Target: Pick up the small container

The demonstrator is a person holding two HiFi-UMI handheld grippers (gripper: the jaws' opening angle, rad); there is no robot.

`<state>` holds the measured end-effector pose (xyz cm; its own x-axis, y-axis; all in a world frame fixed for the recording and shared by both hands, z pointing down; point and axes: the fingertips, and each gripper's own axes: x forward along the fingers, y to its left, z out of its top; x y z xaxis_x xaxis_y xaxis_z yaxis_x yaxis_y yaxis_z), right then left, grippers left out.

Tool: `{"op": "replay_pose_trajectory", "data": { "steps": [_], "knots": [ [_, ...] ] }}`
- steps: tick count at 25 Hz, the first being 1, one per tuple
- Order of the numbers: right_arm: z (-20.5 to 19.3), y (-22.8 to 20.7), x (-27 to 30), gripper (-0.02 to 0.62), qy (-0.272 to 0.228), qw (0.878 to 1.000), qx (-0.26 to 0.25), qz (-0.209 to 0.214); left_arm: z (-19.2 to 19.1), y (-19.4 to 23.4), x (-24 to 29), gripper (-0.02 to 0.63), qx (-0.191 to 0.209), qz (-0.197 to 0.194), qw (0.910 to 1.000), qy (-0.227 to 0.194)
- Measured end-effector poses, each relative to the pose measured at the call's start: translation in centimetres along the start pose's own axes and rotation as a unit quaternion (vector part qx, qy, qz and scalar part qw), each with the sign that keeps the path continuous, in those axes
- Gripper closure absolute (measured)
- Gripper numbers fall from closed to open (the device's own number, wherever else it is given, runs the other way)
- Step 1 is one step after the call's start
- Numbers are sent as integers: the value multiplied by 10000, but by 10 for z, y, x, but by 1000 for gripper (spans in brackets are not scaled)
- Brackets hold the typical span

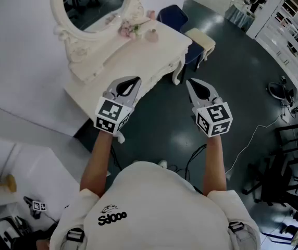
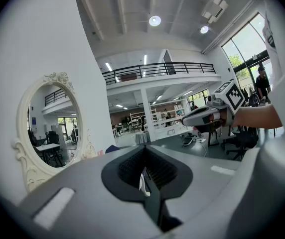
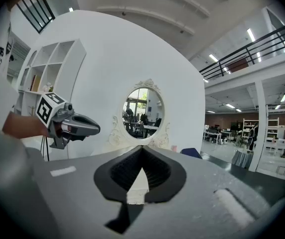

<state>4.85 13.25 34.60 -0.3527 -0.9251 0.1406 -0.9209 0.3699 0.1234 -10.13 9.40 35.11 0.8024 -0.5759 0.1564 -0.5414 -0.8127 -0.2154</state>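
On the far worktop (image 1: 148, 57): small container (image 1: 152, 35), right of the mirror (image 1: 94, 4).
Left tongs (image 1: 135, 81): clenched, empty.
Right tongs (image 1: 189, 82): clenched, empty, above floor (image 1: 164, 126).

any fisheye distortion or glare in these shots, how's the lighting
Left gripper view: fisheye with black corners, ceiling lamp blown out. Right gripper view: same fisheye, the white wall curves. Head view: evenly lit, soft sheen on the dark floor.
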Motion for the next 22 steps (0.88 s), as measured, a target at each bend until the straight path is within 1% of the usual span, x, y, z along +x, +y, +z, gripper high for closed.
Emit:
{"op": "replay_pose_trajectory", "data": {
  "steps": [4,9,12,15,17,19,22],
  "knots": [
    [-3,-4,-4,594,-8,10000,-33,-19,3,-2,0,586,9,39,10000,-6],
    [-7,-20,-12,592,-74,9998,-9,-207,3,-10,6,586,-51,74,10000,27],
    [-12,-30,-18,592,-27,9998,-18,-194,5,-17,10,586,-57,111,9999,58],
    [-18,-42,-28,592,-34,9998,108,-171,8,-24,14,586,-69,177,9998,53],
    [-22,-46,-34,592,-11,9999,126,-118,8,-29,17,586,-99,236,9997,50],
    [-24,-48,-36,594,-23,9999,146,45,6,-32,21,586,-142,271,9995,82],
    [-20,-51,-36,594,-202,9992,234,235,2,-37,32,587,-149,196,9996,170]
  ]
}}
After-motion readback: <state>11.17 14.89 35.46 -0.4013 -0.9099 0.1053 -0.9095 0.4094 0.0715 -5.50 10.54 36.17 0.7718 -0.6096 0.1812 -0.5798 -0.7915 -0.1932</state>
